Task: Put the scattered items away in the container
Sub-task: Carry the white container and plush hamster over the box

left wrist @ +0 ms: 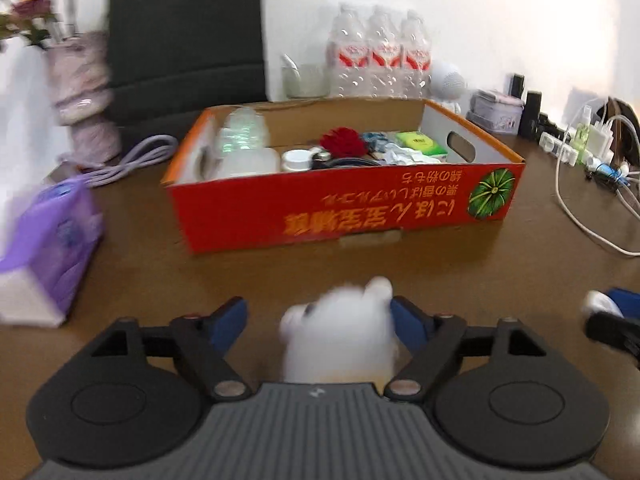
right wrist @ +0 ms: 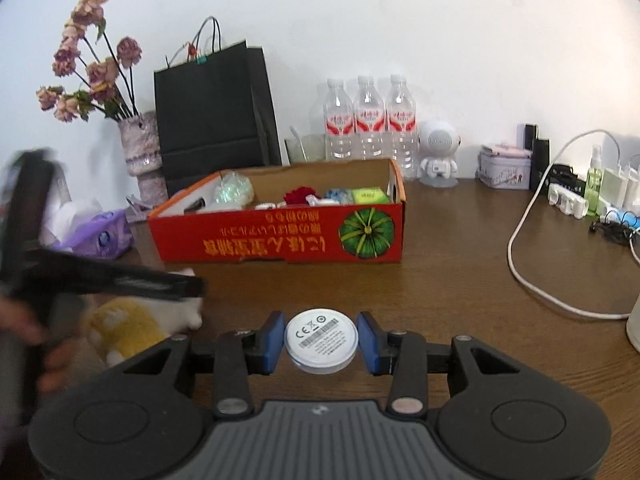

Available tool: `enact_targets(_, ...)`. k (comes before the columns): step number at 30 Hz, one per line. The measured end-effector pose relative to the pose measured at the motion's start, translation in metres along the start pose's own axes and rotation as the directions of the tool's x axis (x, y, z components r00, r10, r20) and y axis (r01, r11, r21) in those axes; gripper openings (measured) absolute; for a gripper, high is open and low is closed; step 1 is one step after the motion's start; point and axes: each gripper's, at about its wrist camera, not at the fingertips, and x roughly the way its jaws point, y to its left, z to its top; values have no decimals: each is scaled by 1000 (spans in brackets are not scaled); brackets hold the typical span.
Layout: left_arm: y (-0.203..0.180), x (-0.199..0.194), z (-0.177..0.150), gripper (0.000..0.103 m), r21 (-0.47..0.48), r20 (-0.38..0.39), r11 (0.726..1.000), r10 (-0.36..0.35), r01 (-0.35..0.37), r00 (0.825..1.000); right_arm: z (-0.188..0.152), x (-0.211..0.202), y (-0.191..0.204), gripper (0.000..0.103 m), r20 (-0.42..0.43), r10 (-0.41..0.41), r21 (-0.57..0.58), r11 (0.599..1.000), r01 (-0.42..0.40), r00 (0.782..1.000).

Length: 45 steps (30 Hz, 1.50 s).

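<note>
A red cardboard box [left wrist: 340,208] [right wrist: 280,240] stands open on the brown table and holds a plastic bottle, a red item, a green pack and other small things. My left gripper [left wrist: 316,320] is open wide around a blurred white plush toy [left wrist: 340,340], which touches only the right pad. In the right wrist view the toy [right wrist: 132,328] shows white and yellow, lying under a black finger [right wrist: 160,282] of that gripper. My right gripper [right wrist: 321,340] is shut on a white round disc [right wrist: 321,338] with a printed label, in front of the box.
A purple tissue pack [left wrist: 48,248] [right wrist: 104,236] lies left of the box. A white cable [right wrist: 520,264] loops over the table at the right. Water bottles [right wrist: 368,120], a black bag [right wrist: 212,120], a vase of dried flowers [right wrist: 144,156] and a power strip [right wrist: 568,200] line the wall.
</note>
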Motion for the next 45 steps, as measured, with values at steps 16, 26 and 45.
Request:
enact_targets(16,-28,-31,-26,103,1,-1,998,-63,63,998,-1,8,1,38,-10,4,-7,1000,-4,1000)
enact_targets(26,-23,-64,-60,46,-176,71,982,-62,74,996,-12,-10,10,38,-4,19,-31,999,-20,1000)
enact_targets(45,-32,-154,-89,40,-218,225,968,-74,124,971,-32,-81,22,38,83,40,-39,999,-37,996)
